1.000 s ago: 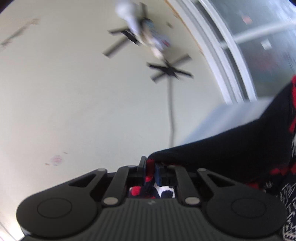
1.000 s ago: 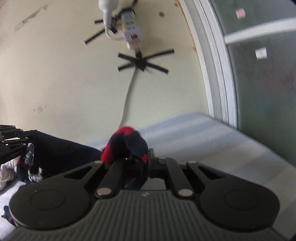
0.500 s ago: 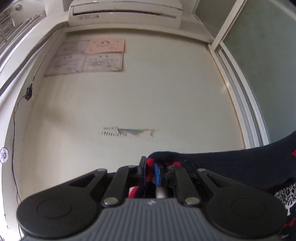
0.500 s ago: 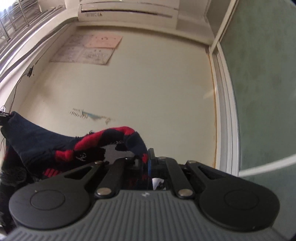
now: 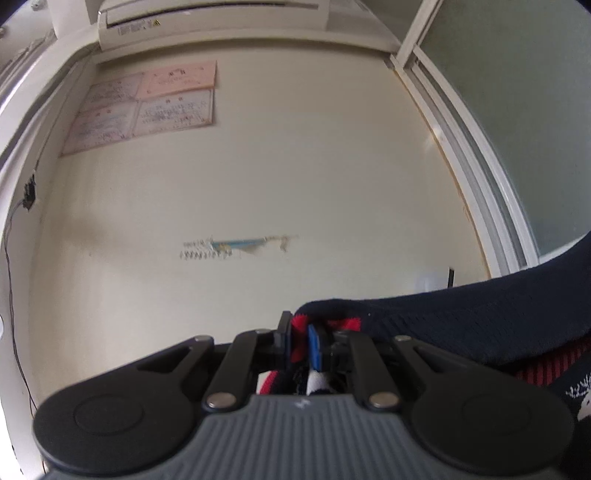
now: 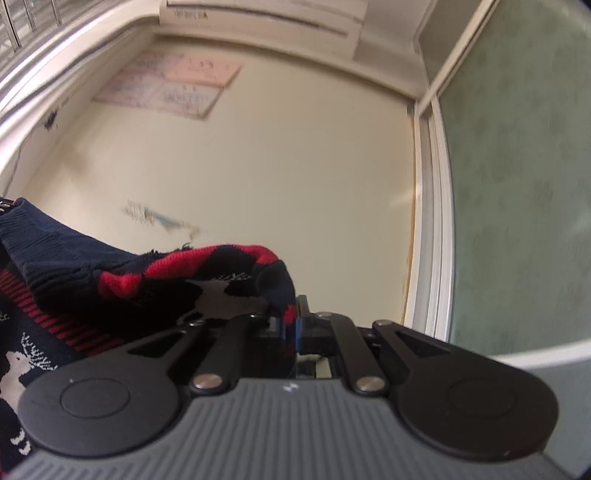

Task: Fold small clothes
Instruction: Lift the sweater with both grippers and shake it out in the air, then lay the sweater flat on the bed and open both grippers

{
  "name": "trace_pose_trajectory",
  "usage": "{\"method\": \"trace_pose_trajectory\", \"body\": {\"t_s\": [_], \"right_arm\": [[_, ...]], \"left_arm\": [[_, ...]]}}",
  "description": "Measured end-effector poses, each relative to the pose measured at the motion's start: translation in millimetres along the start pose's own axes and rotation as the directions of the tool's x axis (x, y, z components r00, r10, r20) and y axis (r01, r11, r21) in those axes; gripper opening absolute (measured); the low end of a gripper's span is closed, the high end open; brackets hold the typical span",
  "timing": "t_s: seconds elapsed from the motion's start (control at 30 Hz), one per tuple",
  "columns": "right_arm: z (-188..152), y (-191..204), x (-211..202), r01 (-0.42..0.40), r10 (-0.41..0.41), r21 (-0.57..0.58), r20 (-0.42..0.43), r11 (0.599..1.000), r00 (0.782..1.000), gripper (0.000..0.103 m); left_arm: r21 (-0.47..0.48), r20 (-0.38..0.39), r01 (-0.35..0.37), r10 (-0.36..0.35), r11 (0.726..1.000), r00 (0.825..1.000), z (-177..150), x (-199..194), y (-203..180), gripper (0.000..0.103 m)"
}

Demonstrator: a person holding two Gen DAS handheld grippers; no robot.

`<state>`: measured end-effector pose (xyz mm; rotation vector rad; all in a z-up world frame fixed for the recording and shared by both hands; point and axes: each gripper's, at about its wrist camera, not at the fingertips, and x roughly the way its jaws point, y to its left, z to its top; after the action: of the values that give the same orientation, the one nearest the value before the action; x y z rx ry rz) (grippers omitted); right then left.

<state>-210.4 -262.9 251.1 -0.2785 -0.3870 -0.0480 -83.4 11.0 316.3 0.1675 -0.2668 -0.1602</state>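
A small navy knit sweater (image 5: 461, 321) with red stripes and white reindeer hangs between my two grippers, lifted in the air. My left gripper (image 5: 301, 338) is shut on one edge of it; the cloth runs off to the right in the left wrist view. My right gripper (image 6: 293, 325) is shut on another edge of the sweater (image 6: 110, 291), which spreads to the left in the right wrist view. Both cameras point up at the wall, so the table is hidden.
A cream wall (image 5: 258, 184) with pinned papers (image 5: 147, 107) and an air conditioner (image 5: 207, 14) fills both views. A frosted window with a white frame (image 6: 517, 184) stands on the right.
Both grippers have lifted and tilted upward with the sweater; the table, the power strip and the cable have left both views, and the upper wall now shows.
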Motion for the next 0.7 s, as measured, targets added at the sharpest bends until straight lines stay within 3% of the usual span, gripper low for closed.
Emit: {"method": "trace_pose_trajectory", "body": {"t_s": [0.1, 0.17, 0.2, 0.23, 0.27, 0.3, 0.33, 0.37, 0.4, 0.47, 0.53, 0.63, 0.7], "right_arm": [[-38, -2, 35, -0.001, 0.000, -0.002, -0.119, 1.000, 0.993, 0.007], [-75, 2, 70, 0.001, -0.001, 0.003, -0.214, 1.000, 0.977, 0.008], [-98, 6, 94, 0.008, -0.005, 0.009, -0.269, 1.000, 0.963, 0.010], [-124, 13, 120, 0.015, -0.013, 0.002, -0.331, 1.000, 0.943, 0.020], [-158, 21, 149, 0.021, -0.028, -0.020, -0.420, 1.000, 0.907, 0.030], [-188, 26, 171, 0.029, -0.043, -0.036, -0.506, 0.999, 0.861, 0.045], [-224, 29, 190, 0.026, -0.041, -0.034, -0.611, 0.999, 0.791, 0.043], [-251, 27, 198, 0.019, -0.014, -0.001, -0.693, 1.000, 0.721, 0.043], [-276, 20, 196, 0.015, 0.044, 0.071, -0.752, 0.997, 0.658, 0.044], [-306, 3, 168, -0.004, 0.153, 0.191, -0.769, 0.982, 0.620, 0.050], [-323, -11, 138, 0.000, 0.167, 0.206, -0.791, 0.979, 0.589, 0.056], [-346, -30, 91, 0.032, 0.218, 0.276, -0.821, 0.961, 0.528, 0.058], [-355, -39, 65, 0.073, 0.277, 0.366, -0.807, 0.928, 0.521, 0.065]], "left_arm": [[0.059, -0.116, -0.007, 0.014, 0.998, 0.993, -44, 55, -30, 0.010], [0.099, -0.204, -0.040, 0.059, 0.994, 0.977, -86, 101, -57, 0.013], [0.134, -0.268, -0.046, 0.080, 0.990, 0.960, -113, 128, -72, 0.019], [0.194, -0.344, -0.040, 0.106, 0.980, 0.933, -142, 153, -89, 0.031], [0.266, -0.435, -0.013, 0.132, 0.964, 0.891, -179, 177, -105, 0.036], [0.312, -0.524, 0.028, 0.147, 0.950, 0.839, -215, 193, -115, 0.035], [0.325, -0.590, 0.063, 0.150, 0.944, 0.794, -243, 198, -120, 0.034], [0.313, -0.634, 0.095, 0.133, 0.945, 0.761, -270, 191, -121, 0.033], [0.324, -0.636, 0.110, 0.130, 0.940, 0.760, -288, 178, -119, 0.030], [0.394, -0.612, 0.137, 0.148, 0.909, 0.777, -315, 146, -112, 0.035], [0.440, -0.612, 0.176, 0.151, 0.881, 0.776, -335, 116, -101, 0.057], [0.455, -0.658, 0.223, 0.156, 0.862, 0.737, -358, 82, -81, 0.065], [0.422, -0.697, 0.225, 0.155, 0.878, 0.700, -366, 68, -66, 0.071]]}}
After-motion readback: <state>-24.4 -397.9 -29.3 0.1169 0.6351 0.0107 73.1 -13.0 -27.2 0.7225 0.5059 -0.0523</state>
